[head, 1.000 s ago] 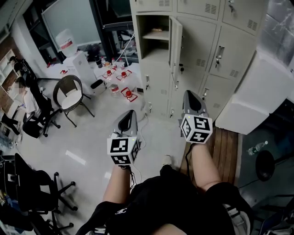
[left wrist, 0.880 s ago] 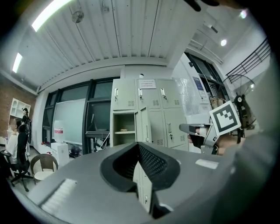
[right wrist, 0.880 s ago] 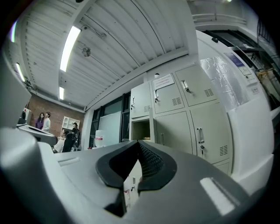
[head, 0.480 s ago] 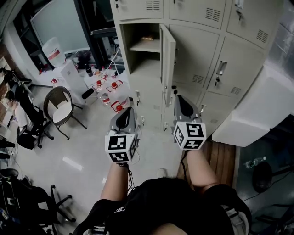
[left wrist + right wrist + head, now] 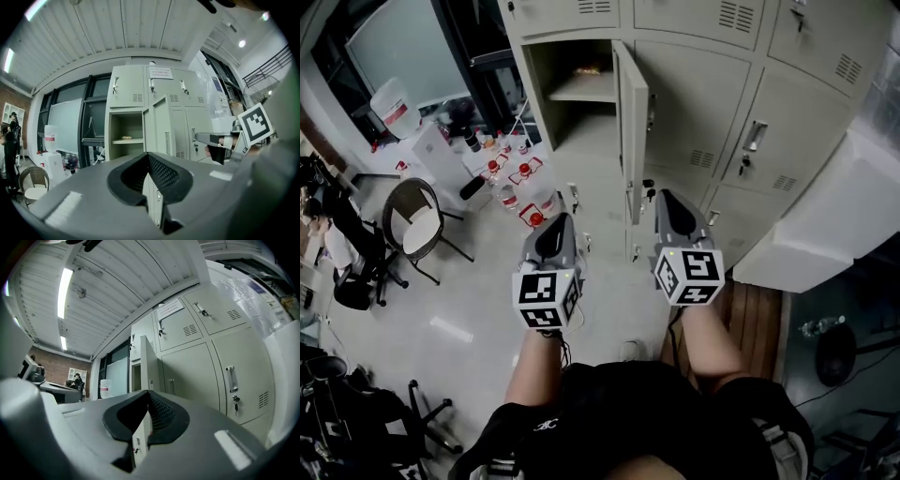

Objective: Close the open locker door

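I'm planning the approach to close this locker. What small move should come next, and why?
Probably carry the right gripper forward to the outer face of the open door. Its jaws are shut and empty, it hangs short of the lockers, and the door stands swung out from its compartment, untouched.

We see a pale, glossy floor carrying most of what is here. A round-backed chair with a white seat stands on it at the left. Near the chair's right, red-capped bottles are scattered just beside the locker bank, which also stands on this floor. At the right a slatted wooden board lies flat. Inside the open compartment, a shelf holds one small brownish item we cannot identify.
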A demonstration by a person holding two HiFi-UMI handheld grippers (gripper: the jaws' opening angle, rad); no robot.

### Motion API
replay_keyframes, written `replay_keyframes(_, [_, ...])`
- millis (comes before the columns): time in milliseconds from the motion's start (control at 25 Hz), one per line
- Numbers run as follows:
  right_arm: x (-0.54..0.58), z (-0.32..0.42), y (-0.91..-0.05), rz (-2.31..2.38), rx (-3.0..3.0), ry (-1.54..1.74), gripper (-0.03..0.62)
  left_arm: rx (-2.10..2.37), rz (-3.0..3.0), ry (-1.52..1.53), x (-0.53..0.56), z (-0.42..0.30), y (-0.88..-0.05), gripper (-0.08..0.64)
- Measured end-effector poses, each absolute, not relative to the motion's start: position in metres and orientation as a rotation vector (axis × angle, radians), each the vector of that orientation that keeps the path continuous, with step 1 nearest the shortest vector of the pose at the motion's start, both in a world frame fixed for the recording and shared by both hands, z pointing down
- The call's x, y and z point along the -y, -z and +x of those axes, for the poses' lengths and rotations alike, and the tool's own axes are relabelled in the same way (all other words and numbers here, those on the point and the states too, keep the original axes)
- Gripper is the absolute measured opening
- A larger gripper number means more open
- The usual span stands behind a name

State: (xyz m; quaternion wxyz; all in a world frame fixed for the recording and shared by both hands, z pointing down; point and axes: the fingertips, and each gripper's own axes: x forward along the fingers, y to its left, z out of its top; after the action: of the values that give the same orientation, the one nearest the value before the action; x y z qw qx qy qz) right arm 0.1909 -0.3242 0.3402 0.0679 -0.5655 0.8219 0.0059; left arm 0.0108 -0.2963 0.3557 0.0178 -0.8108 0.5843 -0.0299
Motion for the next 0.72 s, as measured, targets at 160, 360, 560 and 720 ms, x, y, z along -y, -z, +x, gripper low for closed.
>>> replay_keyframes(160, [0.327, 0.191, -0.345, -1.731, -2.472, -0.013, 0.011, -1.78, -2.55, 0.095, 0.304, 0.016, -0.36, 0.001])
replay_keyframes(360, [0.33, 0.187, -0.342, -1.764, -2.453, -0.029, 0.011, -1.722, -2.592, 0.09, 0.317, 0.015, -0.361, 0.001])
replay_keyframes(560, [0.332, 0.171, -0.333, -1.683, -2.461, -0.05, 0.062, -1.652, -2.624, 0.077, 0.333, 0.01, -0.355, 0.0])
replay_keyframes(720, [0.341, 0.159, -0.329, -1.652, -2.481, -0.057, 0.181, -1.609, -2.647, 0.074, 0.344, 0.005, -0.355, 0.001])
